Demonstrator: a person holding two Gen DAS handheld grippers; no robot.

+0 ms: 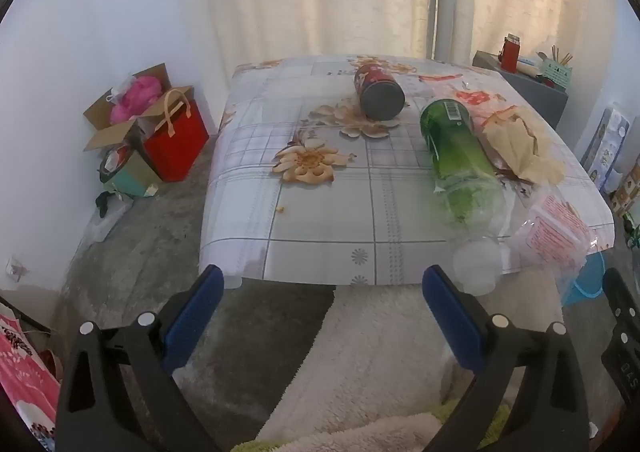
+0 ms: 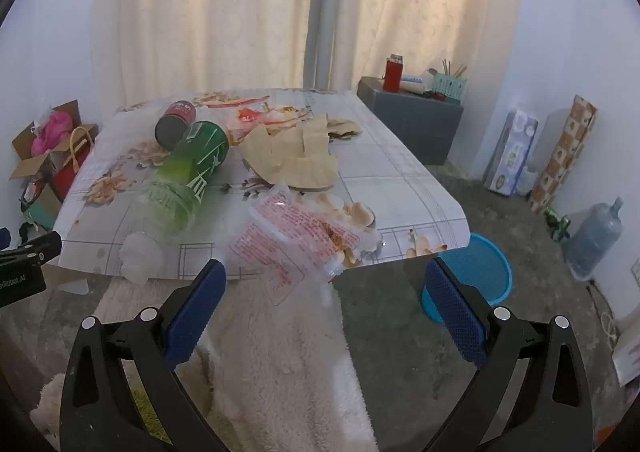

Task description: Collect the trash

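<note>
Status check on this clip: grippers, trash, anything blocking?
Left gripper and right gripper open, empty. Green bottle, red can, brown paper, plastic wrapper on table; blue bin beside it. Nothing blocking.

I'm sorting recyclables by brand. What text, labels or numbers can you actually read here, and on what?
"nRobot.AI" (cut off): left gripper body.
Green bottle: large white characters and a barcode, unreadable.
Red can: white marks, blurred.
Clear wrapper: red print, too small.
Floor boxes: unreadable.
</note>
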